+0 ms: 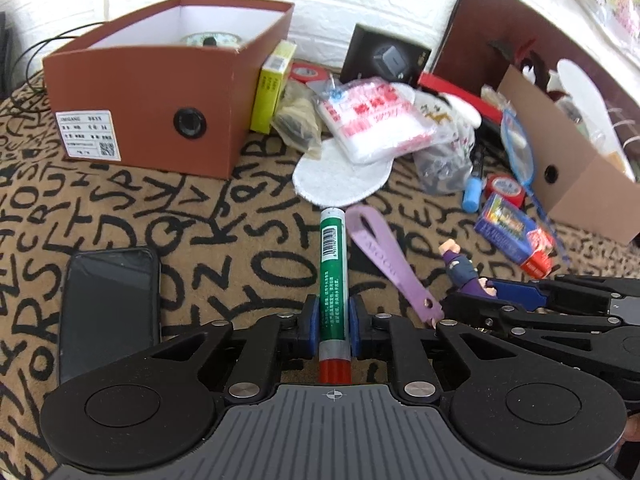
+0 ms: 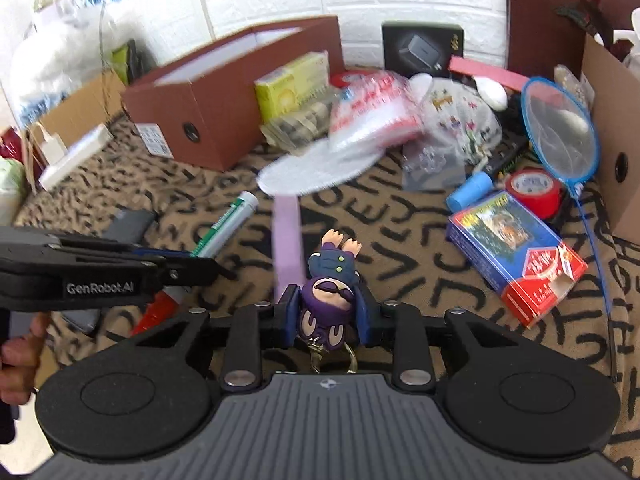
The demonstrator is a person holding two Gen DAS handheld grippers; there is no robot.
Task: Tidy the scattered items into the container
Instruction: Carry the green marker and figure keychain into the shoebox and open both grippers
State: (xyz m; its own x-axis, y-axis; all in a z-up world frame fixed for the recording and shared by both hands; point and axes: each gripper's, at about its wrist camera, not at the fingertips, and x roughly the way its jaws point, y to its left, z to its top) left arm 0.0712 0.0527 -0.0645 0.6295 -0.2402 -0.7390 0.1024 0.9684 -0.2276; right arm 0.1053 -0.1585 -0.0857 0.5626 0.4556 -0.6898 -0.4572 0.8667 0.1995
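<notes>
Now both grippers have picked something up. The left gripper (image 1: 333, 322) has its jaws pinching a long green tube with a red cap (image 1: 333, 276), which points straight ahead, away from the camera. The right gripper (image 2: 327, 316) has its jaws pinching a small purple toy figure (image 2: 329, 304), feet pointing away. Next, I think, each must lift up and carry its thing to the open brown cardboard shoebox (image 1: 160, 92) on the letter-patterned surface (image 1: 248, 240).

Left gripper (image 1: 333, 320): angled downward, jaws clamped on a green marker (image 1: 333, 264) lying lengthwise between the blue pads. Right gripper (image 2: 327, 314): angled downward just beside it, jaws clamped on a purple figurine keychain (image 2: 326, 312). A bare hand (image 2: 18, 354) grips the left gripper's handle.
</notes>
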